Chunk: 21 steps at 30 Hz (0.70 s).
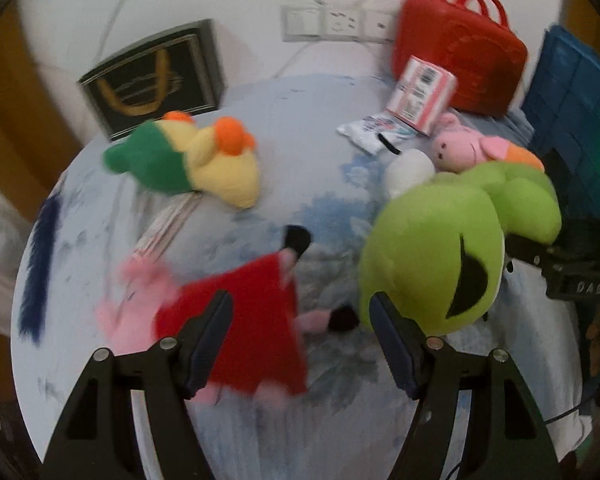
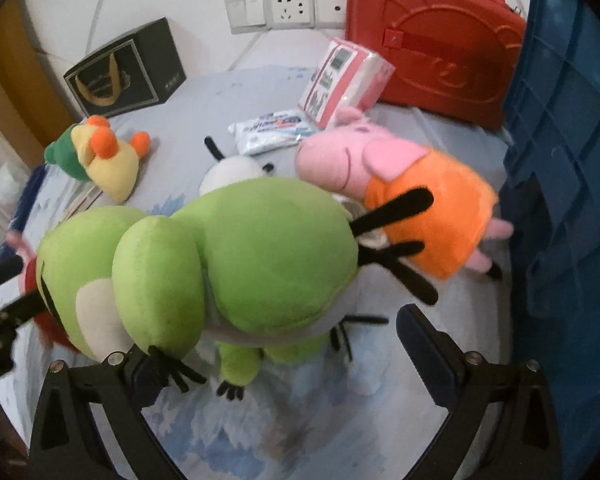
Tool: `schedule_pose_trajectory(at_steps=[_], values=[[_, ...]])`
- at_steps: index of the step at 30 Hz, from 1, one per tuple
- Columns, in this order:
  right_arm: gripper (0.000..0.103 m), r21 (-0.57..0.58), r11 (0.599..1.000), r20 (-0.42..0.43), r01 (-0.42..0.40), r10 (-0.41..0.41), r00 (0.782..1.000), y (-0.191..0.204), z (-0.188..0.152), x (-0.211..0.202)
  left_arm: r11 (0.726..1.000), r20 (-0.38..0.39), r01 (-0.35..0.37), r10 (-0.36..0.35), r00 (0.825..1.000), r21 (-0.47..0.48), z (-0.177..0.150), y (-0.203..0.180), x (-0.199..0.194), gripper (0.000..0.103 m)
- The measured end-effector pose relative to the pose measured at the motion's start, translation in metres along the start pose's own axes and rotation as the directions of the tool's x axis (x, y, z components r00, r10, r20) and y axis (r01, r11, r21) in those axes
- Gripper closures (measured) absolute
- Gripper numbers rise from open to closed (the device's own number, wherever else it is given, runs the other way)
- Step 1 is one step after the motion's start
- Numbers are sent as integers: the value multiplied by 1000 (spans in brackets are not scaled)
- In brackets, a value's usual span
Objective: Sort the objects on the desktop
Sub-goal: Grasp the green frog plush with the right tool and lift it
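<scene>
A pink pig plush in a red dress [image 1: 240, 320] lies on the flowered cloth, blurred. My left gripper [image 1: 300, 304] hangs open over it; its left finger [image 1: 208, 332] crosses the dress and its right finger [image 1: 396, 340] stands clear. A big green frog plush [image 2: 240, 252] lies right of it. My right gripper [image 2: 274, 336] is open around the frog's lower end: the left fingertip is hidden under the plush and the right finger [image 2: 428, 348] is clear of it. A pink pig in an orange dress [image 2: 420, 208] leans against the frog's far side.
A yellow and green plush [image 1: 204, 160] lies on a book at the back left, and a white plush [image 2: 230, 172] sits behind the frog. A tissue pack [image 2: 344, 80], a wipes packet [image 2: 272, 128], a red case [image 2: 440, 48] and a black box [image 2: 124, 68] line the back. A blue crate [image 2: 560, 160] stands on the right.
</scene>
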State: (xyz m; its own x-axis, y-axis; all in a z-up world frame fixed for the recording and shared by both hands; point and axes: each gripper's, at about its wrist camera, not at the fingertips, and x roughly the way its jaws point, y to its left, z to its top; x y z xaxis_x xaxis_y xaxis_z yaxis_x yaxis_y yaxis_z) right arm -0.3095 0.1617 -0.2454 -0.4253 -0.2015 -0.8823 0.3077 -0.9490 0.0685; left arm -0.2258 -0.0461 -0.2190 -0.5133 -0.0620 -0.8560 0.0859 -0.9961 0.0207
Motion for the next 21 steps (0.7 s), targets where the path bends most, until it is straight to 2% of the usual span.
schedule_pose_trajectory(at_steps=[4,6,11,13,15,17,21], values=[[0,36,995,-16,-89,90,996,5,-7,3,1000,20,12,-11,1000,-24,-16,1,-24,33],[0,41,992,-3,-120,120,993,12,-8,0,999,27,45,-45,999,-21,-26,-8,-31,33],[0,25,993,28,-115,115,993,15,-10,-13,991,1,136,-136,991,14,-44,-59,-16,33],[0,31,993,27,-112,111,993,10,-12,-15,990,2,133,-133,991,37,-47,-79,-3,33],[0,45,994,33,-102,101,994,4,-18,-19,994,19,89,-90,996,64,-41,-95,15,33],[0,44,995,32,-87,85,996,-4,-26,-25,998,17,44,-45,999,41,-26,-94,34,33],[0,32,999,21,-23,22,1000,-20,-37,-28,995,27,98,-97,995,-33,1,-77,50,30]])
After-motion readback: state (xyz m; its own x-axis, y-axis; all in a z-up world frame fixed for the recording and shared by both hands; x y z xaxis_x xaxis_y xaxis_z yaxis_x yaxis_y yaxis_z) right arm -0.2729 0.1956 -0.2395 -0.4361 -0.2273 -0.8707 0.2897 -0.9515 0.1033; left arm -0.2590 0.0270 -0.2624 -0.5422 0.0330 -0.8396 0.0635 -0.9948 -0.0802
